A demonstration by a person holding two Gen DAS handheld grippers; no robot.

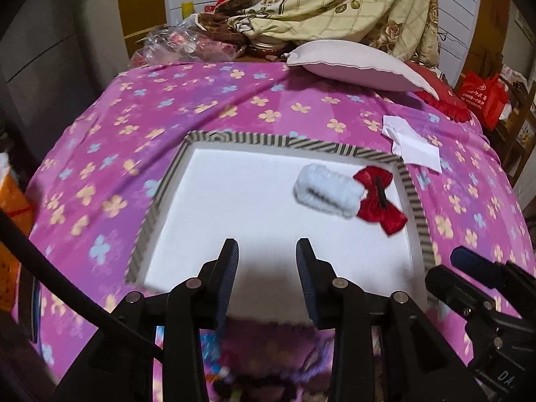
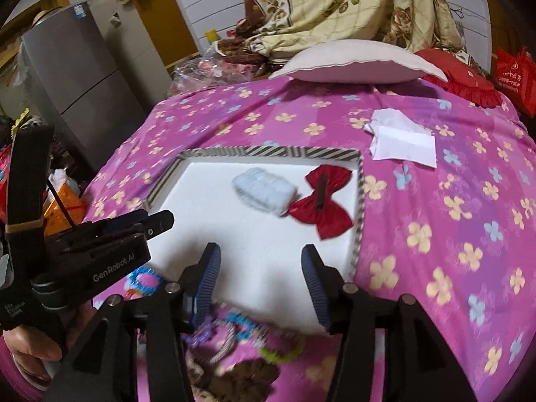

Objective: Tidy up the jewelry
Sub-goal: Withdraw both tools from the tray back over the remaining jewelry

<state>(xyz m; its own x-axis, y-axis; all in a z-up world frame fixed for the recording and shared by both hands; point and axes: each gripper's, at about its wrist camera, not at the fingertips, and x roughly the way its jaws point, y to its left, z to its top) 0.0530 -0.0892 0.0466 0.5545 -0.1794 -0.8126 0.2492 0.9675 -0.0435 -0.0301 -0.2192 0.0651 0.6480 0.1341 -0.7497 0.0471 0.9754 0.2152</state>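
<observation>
A bed is covered by a pink floral bedsheet (image 1: 207,107), which fills most of both views. At its far end a pale pillow (image 1: 355,63) is laid, with a cream floral blanket (image 1: 335,0) piled behind it. A grey refrigerator (image 2: 77,77) is seen to the left in the right wrist view, and a red bag (image 1: 482,97) is seen at the far right.

On the sheet a shallow white tray (image 1: 234,201) with a striped rim is placed. Inside it, toward the far right corner, a fluffy light blue hair clip (image 1: 326,189) is laid, and a red bow hair clip (image 1: 380,197) is laid just beside it on the right, touching it or nearly so. White folded paper (image 1: 412,144) is laid on the sheet just outside the far right corner of the tray.

The left gripper (image 1: 267,251) is held over the near part of the tray with its jaws apart, and nothing is held between them. The right gripper (image 2: 261,261) is held over the near edge of the tray, also with the jaws apart and nothing between them. In the right wrist view the left gripper (image 2: 157,222) is seen at the left.

Near the front edge of the tray, small colourful pieces are laid on the sheet: a blue bracelet (image 2: 144,279) and a green ring-shaped piece (image 2: 284,351). The others are too blurred to be named.
</observation>
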